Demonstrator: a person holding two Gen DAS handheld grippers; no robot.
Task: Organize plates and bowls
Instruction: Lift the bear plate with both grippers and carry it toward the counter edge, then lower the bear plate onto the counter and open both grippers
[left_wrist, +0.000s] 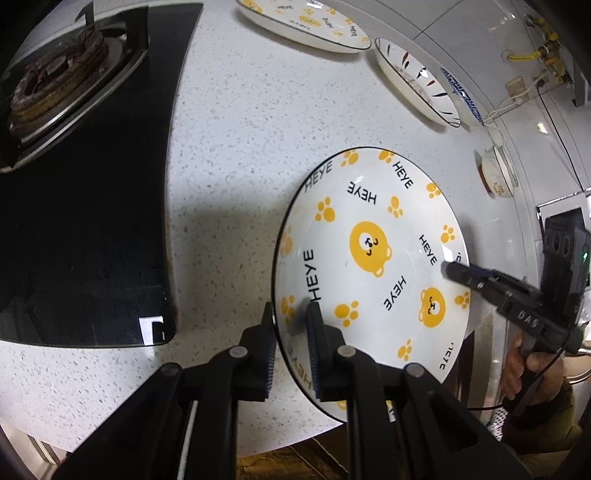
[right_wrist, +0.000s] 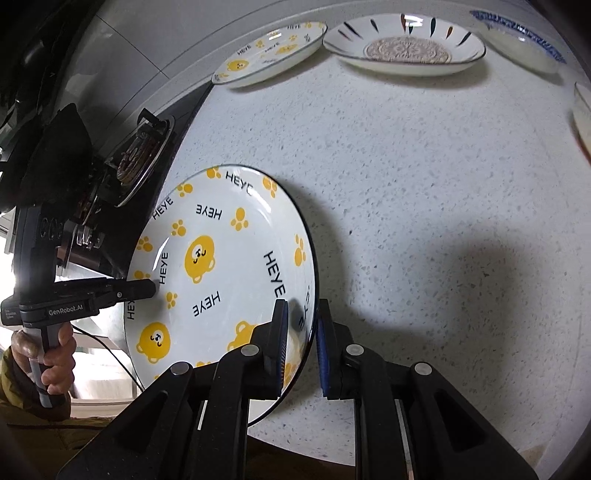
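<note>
A white plate with yellow bears and "HEYE" lettering (left_wrist: 369, 266) is held between both grippers above the speckled counter; it also shows in the right wrist view (right_wrist: 221, 280). My left gripper (left_wrist: 291, 332) is shut on its left rim, one finger above and one below. My right gripper (right_wrist: 301, 332) is shut on the opposite rim, and shows from the side in the left wrist view (left_wrist: 452, 271). A second bear plate (left_wrist: 303, 22), a striped plate (left_wrist: 417, 79) and a blue-rimmed plate (left_wrist: 465, 96) lie at the back of the counter. A small bowl (left_wrist: 498, 177) stands at the right.
A black glass cooktop (left_wrist: 85, 229) with a burner (left_wrist: 55, 85) takes up the left side. The white speckled counter (left_wrist: 240, 129) lies between the cooktop and the wall. Cables and a wall socket (left_wrist: 517, 88) are at the back right.
</note>
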